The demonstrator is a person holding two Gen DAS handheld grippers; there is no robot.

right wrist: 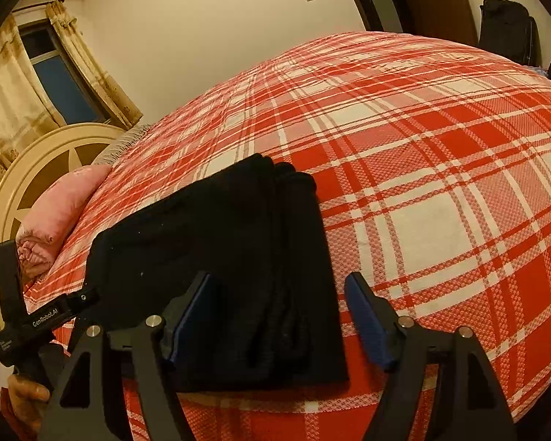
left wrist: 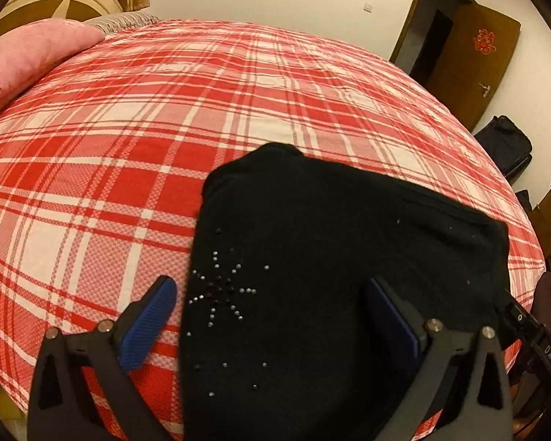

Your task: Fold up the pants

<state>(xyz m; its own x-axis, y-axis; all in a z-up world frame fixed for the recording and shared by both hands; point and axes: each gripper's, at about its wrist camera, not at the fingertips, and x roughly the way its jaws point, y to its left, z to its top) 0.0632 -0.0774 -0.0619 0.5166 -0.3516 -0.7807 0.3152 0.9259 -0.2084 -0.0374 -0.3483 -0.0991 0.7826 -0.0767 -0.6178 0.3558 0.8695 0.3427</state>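
Black pants (left wrist: pixel 330 257) lie folded into a compact rectangle on the red plaid bed (left wrist: pixel 128 128), near its front edge. A rhinestone star pattern (left wrist: pixel 220 290) decorates their left part. My left gripper (left wrist: pixel 272 286) is open just above the pants' left edge, holding nothing. In the right wrist view the pants (right wrist: pixel 238 257) show stacked folded layers at their right side. My right gripper (right wrist: pixel 281 283) is open above the pants' right part, holding nothing. The left gripper's body (right wrist: pixel 36 316) shows at the left of the right wrist view.
A pink pillow (left wrist: pixel 29 55) lies at the bed's head by a round cream headboard (right wrist: pixel 44 169). A curtained window (right wrist: pixel 55 73) is behind it. A brown door (left wrist: pixel 470 58) and a black bag (left wrist: pixel 507 147) stand past the bed's far side.
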